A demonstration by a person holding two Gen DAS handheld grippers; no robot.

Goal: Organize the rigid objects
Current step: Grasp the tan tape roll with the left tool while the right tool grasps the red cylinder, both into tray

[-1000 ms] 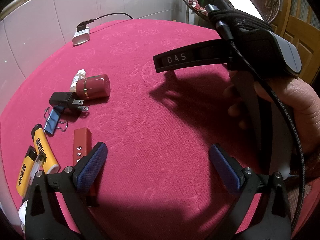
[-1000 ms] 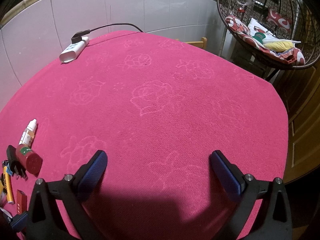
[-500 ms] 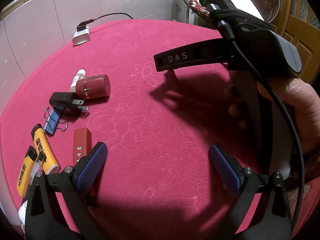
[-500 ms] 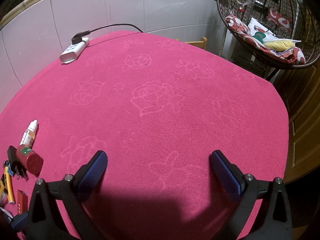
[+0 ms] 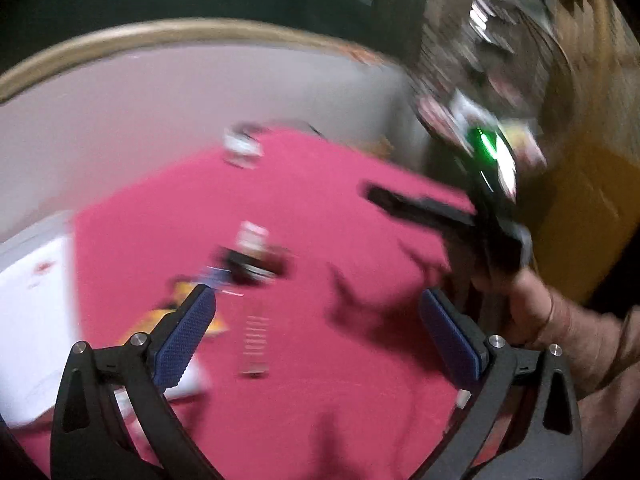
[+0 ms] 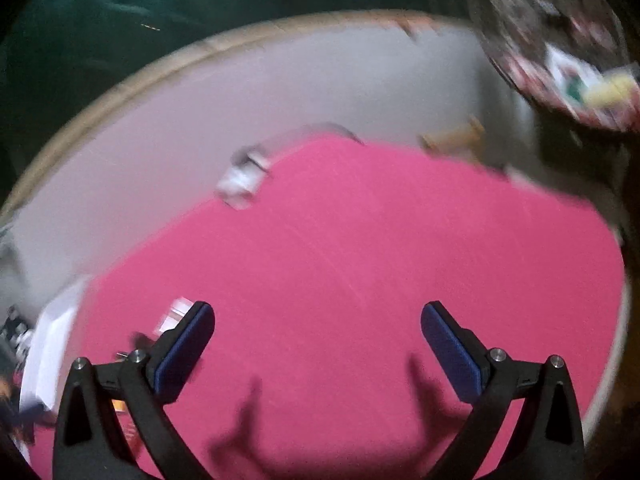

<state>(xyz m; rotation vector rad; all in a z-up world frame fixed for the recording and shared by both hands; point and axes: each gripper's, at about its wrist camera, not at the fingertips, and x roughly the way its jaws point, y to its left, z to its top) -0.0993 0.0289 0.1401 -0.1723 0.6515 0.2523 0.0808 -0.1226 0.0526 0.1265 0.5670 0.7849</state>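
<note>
Left wrist view blurred: left gripper [image 5: 318,332] fingers apart, empty, above pink counter [image 5: 360,400]; small objects [image 5: 248,264] smeared far-left; right gripper [image 5: 424,208] right. Right gripper fingers apart, empty; white charger [image 6: 242,178] far.

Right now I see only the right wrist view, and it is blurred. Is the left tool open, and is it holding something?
Observer: The left tool is open, with nothing between its fingers.
Operator: Where are the small objects for sorting?
Observer: A blurred cluster of small objects lies on the pink tablecloth, just beyond the left tool's left finger.
Operator: Does my right tool show there?
Observer: Yes, a hand grips it at the right edge of the left wrist view.
</note>
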